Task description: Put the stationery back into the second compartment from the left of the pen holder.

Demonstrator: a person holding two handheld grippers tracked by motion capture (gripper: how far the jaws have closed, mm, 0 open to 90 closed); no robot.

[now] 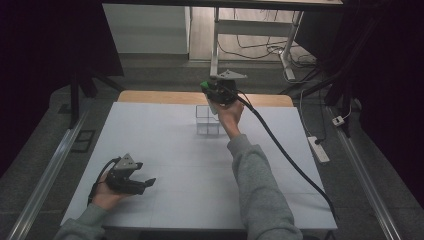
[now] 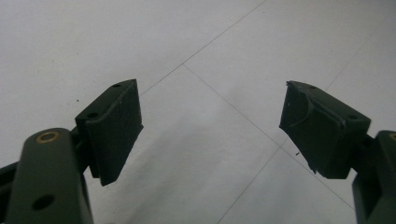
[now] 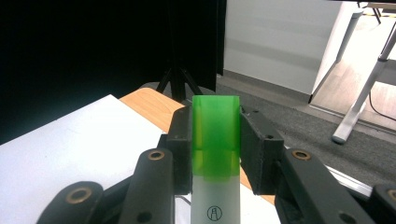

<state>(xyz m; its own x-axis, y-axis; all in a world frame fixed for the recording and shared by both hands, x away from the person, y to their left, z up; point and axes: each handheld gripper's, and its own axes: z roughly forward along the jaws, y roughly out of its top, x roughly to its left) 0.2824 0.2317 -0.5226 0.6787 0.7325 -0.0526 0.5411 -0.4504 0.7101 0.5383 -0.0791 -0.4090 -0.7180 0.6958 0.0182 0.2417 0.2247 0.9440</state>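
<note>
Above the far edge of the white-covered table (image 1: 165,150), the right gripper (image 1: 212,90) is held high, its jaws clamped on a slim white stick with a translucent green cap (image 3: 215,149). The capped end points up and away from the hand, squeezed squarely between the two black pads (image 3: 259,151), which I take as a grip meant to keep the piece upright and steady while it is carried. Just below and in front of that hand stands a small clear plastic box with open-topped compartments (image 1: 207,121), near the table's far middle; the stick hangs above and slightly behind it, not touching, so the box looks like the place it is meant for or came from, though I cannot tell which.

The left gripper (image 1: 140,185) rests low at the near left corner, well apart from the box, its jaws spread wide over bare tabletop with nothing between them. It seems parked there simply to stay out of the way.
</note>
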